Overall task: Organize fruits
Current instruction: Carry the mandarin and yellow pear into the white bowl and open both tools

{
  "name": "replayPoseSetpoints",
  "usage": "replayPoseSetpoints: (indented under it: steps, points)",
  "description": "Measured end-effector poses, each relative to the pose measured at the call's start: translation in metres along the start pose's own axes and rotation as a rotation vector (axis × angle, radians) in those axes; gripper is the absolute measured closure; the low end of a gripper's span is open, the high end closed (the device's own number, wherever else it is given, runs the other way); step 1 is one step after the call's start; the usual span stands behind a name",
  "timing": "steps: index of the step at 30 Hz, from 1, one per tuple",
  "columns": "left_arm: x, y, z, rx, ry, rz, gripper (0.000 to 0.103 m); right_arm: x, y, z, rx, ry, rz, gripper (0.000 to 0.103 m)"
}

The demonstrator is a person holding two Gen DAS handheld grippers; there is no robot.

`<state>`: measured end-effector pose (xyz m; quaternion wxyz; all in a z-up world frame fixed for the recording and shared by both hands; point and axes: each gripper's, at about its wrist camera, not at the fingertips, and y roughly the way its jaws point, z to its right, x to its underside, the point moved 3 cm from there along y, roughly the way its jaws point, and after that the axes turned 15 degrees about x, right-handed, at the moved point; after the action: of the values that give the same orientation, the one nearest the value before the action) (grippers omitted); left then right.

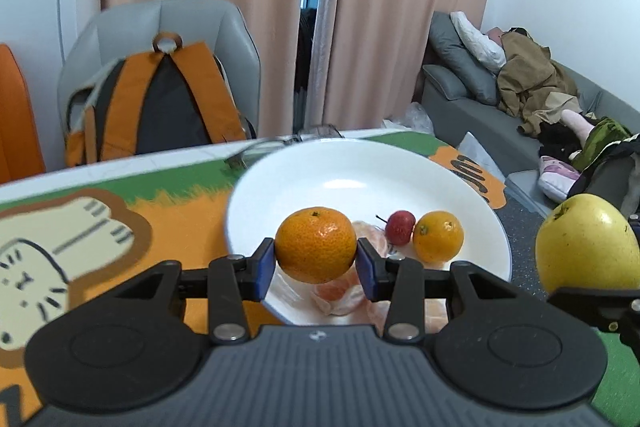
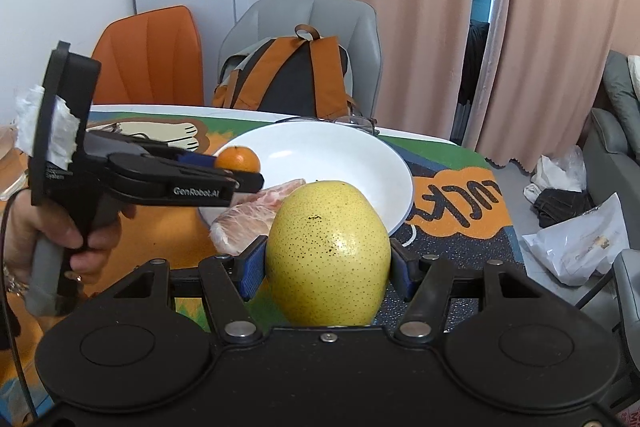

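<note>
My left gripper (image 1: pixel 316 261) is shut on a mandarin (image 1: pixel 316 245) and holds it above the near part of a white plate (image 1: pixel 360 163). On the plate lie a second small orange (image 1: pixel 438 236), a small red fruit (image 1: pixel 400 227) and peeled citrus segments (image 1: pixel 338 297). My right gripper (image 2: pixel 328 267) is shut on a large yellow speckled pear (image 2: pixel 328 253), in front of the plate (image 2: pixel 344 155). In the right wrist view the left gripper (image 2: pixel 224 167) reaches in from the left with its mandarin (image 2: pixel 238 159), held by a person's hand (image 2: pixel 60 231). The pear (image 1: pixel 586 243) shows at the right edge of the left wrist view.
A colourful cartoon mat (image 1: pixel 120 211) covers the table. Eyeglasses (image 2: pixel 356 123) lie behind the plate. A grey chair with an orange backpack (image 2: pixel 292 75) and an orange chair (image 2: pixel 152 59) stand beyond the table. A sofa with clothes (image 1: pixel 532 95) and plastic bags (image 2: pixel 576 243) are to the right.
</note>
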<state>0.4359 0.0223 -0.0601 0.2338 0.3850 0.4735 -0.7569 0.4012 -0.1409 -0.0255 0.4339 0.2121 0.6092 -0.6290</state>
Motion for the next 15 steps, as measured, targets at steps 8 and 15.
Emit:
replayPoseSetpoints:
  steps: [8,15]
  points:
    - [-0.003,0.003,-0.004,-0.008,-0.023,-0.013,0.059,-0.001,0.009,0.002,-0.003,0.023,-0.017,0.045]
    - [-0.005,-0.012,0.0,0.004,-0.016,0.002,0.051,-0.005,0.016,0.0,-0.014,0.028,-0.018,0.045]
